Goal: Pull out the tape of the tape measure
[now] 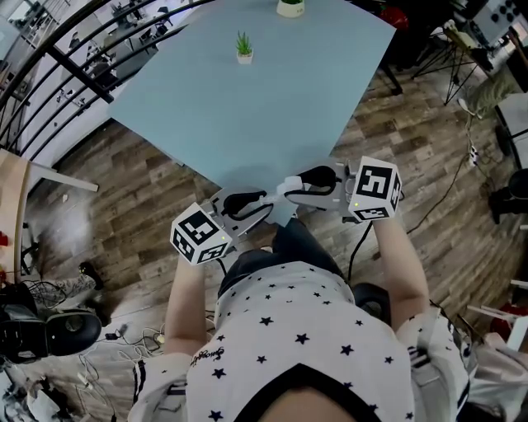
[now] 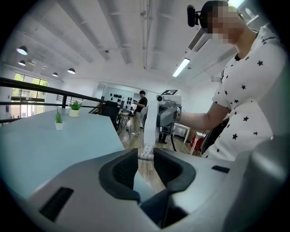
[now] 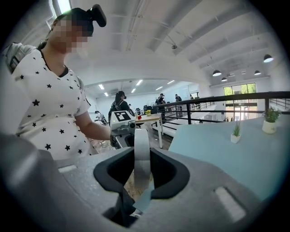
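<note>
As I look down in the head view, my left gripper (image 1: 266,200) and right gripper (image 1: 290,187) meet tip to tip over the near corner of the blue table (image 1: 247,107). In the left gripper view, my jaws clench the end of the white tape (image 2: 151,128), which runs up to the other gripper. In the right gripper view, my jaws grasp the grey tape measure (image 3: 142,156) edge-on.

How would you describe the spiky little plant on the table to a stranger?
Find the big pale blue table. Toward its far end stand two small white pots. This plant is the one nearer the person, with thin upright green spikes; the other pot holds bushier leaves.
</note>
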A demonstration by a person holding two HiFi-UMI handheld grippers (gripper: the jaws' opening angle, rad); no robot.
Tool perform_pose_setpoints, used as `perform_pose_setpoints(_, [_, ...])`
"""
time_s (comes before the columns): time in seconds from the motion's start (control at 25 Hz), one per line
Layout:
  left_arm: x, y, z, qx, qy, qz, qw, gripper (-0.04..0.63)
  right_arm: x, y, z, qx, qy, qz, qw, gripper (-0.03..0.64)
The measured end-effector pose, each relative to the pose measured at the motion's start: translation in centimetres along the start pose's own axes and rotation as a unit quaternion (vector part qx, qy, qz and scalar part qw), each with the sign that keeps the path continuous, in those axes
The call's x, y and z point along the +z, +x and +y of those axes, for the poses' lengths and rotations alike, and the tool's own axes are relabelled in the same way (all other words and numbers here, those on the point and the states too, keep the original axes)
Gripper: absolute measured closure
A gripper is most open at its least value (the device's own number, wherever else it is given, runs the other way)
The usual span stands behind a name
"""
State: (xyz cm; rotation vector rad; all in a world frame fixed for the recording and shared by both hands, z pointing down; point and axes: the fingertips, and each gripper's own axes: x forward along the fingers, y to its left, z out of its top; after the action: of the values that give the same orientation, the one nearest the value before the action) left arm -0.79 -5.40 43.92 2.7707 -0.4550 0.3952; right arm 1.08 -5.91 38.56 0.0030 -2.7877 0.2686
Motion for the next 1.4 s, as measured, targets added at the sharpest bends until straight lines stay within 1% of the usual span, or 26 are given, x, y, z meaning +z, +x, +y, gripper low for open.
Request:
perform_pose_setpoints(0.12, [-0.4, -0.5, 0.8, 0.019, -0.002, 0.0, 0.9998, 0.488, -0.2, -0.3, -0.5, -0.007, -0.002, 0.003, 1.0, 0.515])
perform_pose_setpoints(0.24, [-0.9, -1.6, 2.2, 0.043, -0.004, 0.002, 0.9991, 0.489, -0.6, -0.7, -1.3, -0.023, -0.003, 0.014, 1.0, 0.515])
perform_pose_setpoints(0.4, [-1.5, -3.3, 3.9, 0.077, -0.014, -0.005, 0.9969, 0.494, -1.2, -1.5, -2.3, -0.046, -0.001, 0.025, 0.999, 0.515])
perform_pose_setpoints(0.84, [-2.3, -4.9, 6.7, 0.134, -0.026, -0.011, 0.9906, 0.495, -2.5, -2.8, -4.3, -0.082, 0.009, 0.048, 0.995, 0.515])
perform_pose_setpoints(0.96, [-2.4, -6.4, 8.3, 0.168, -0.031, -0.013, 0.9851, 0.497, -3.3, -3.7, -5.2, -0.105, 0.007, 0.071, 0.992, 0.515])
perform_pose_setpoints(1.08, [-2.9, -8.7, 10.1, 0.202, -0.047, -0.021, 0.978, 0.497, -3.9, -5.5, -6.3, -0.133, 0.018, 0.073, 0.988, 0.515])
perform_pose_setpoints(1.16, [-3.4, -9.7, 10.9, 0.215, -0.053, -0.024, 0.975, 0.497, -4.1, -6.3, -6.8, -0.14, 0.026, 0.066, 0.988, 0.515])
perform_pose_setpoints(1.4, [-4.3, -10.5, 12.4, 0.252, -0.055, -0.023, 0.966, 0.5, -4.6, -7.1, -7.3, -0.15, 0.027, 0.078, 0.985, 0.515])
